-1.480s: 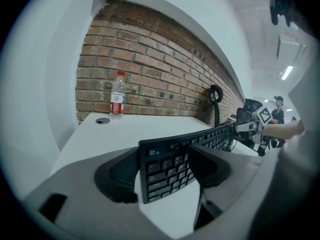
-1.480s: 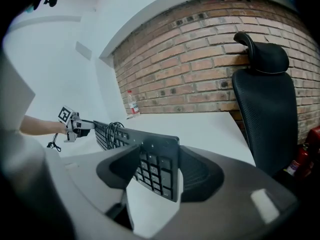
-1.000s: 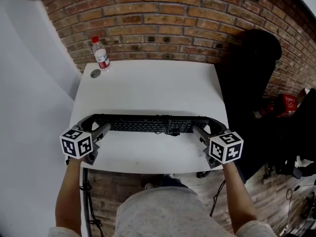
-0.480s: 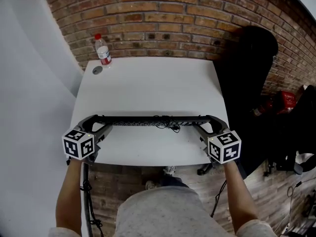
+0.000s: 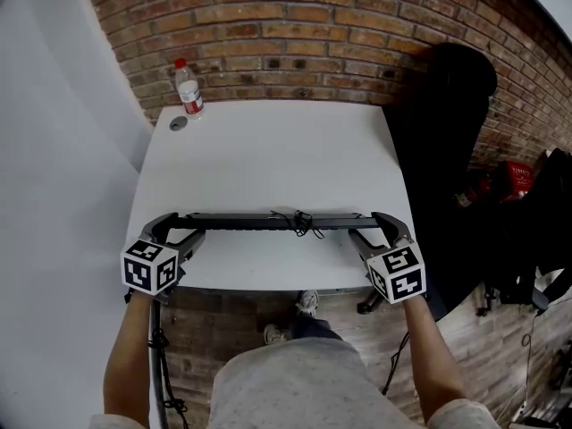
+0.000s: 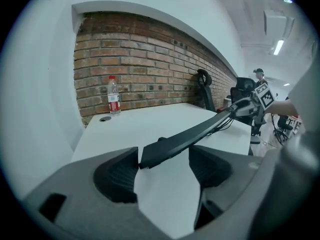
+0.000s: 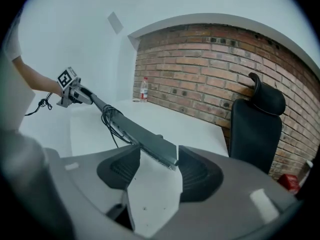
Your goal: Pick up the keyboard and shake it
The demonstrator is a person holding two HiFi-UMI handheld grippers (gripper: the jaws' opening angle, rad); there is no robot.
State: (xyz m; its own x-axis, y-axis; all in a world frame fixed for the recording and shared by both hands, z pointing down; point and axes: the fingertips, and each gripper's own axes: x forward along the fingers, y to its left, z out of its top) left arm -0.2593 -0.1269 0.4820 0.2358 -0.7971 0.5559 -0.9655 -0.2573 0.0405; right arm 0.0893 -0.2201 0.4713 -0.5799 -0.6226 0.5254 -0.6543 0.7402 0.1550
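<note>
Plainly, the keyboard [image 5: 259, 222] was up off the counter [image 5: 268, 159], gripped at both ends and turned so that only its thin dark edge faced the head camera. It ran level across the near part of the counter, parallel to the front edge. The left tool [image 5: 179, 228] held the left end. In the left gripper view that end sat between the two pads, its corner against one pad and its body against the other, with the jaws set fairly wide to take it. The right tool [image 5: 368, 224] held the right end the same way. Its jaws had just been closing a little, and in the right gripper view the keyboard's end was pinched between them. A tangle of black cable [image 5: 299, 223] hung from the middle of the keyboard. At the far left corner of the counter stood a bottle [image 5: 188, 88] with a red cap and label, upright, and a small grey disc [image 5: 178, 123] lay just in front of it. A brick wall [image 5: 295, 34] rose behind the counter, and a black chair [image 5: 447, 123] stood beside the counter's right side.
</note>
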